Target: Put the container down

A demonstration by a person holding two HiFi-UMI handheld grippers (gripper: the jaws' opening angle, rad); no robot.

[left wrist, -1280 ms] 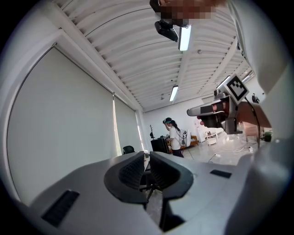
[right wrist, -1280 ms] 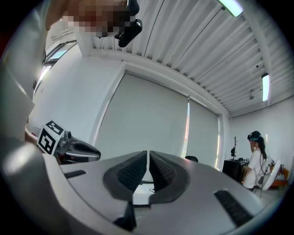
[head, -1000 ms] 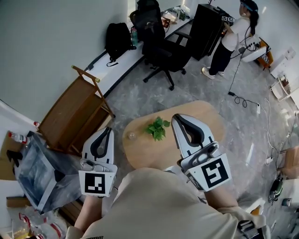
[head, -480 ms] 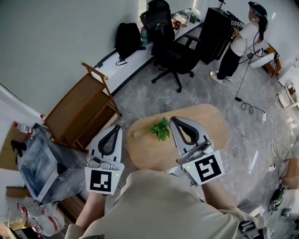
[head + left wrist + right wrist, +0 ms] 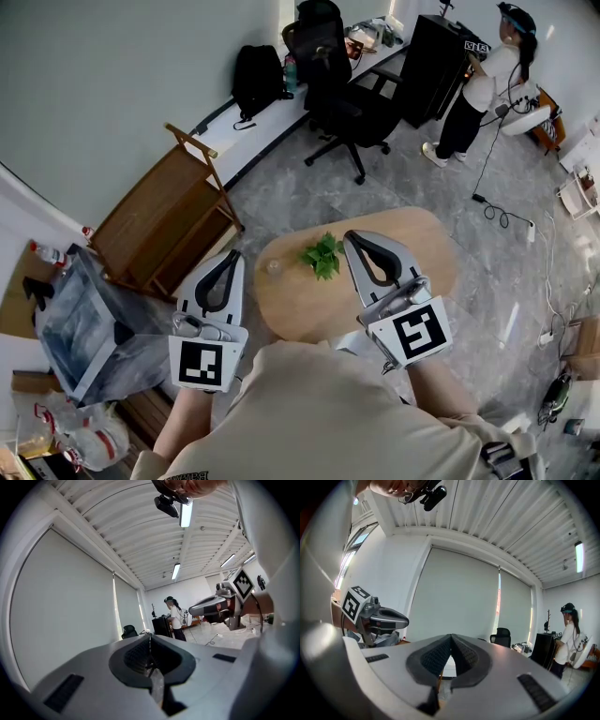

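A small clear container [image 5: 273, 269] stands on the oval wooden table [image 5: 403, 262] near its left end, beside a little green plant [image 5: 323, 255]. In the head view my left gripper [image 5: 231, 254] hovers just left of the table's edge, short of the container. My right gripper [image 5: 355, 236] is over the table to the right of the plant. In the left gripper view, my left gripper [image 5: 150, 638] is shut with its pads together and nothing between them. My right gripper [image 5: 451, 638] is shut and empty as well. Neither touches the container.
A tipped wooden rack [image 5: 164, 220] and a plastic-wrapped box [image 5: 80, 328] lie to the left. Beyond the table are an office chair [image 5: 347, 103], a long white desk [image 5: 246, 131] with a backpack [image 5: 258, 80], a black cabinet [image 5: 433, 66], a standing person [image 5: 486, 80] and floor cables [image 5: 506, 211].
The head view has swung a little, so the room sits further right and lower. My left gripper has edged up toward the table's left end. Both grippers stay shut.
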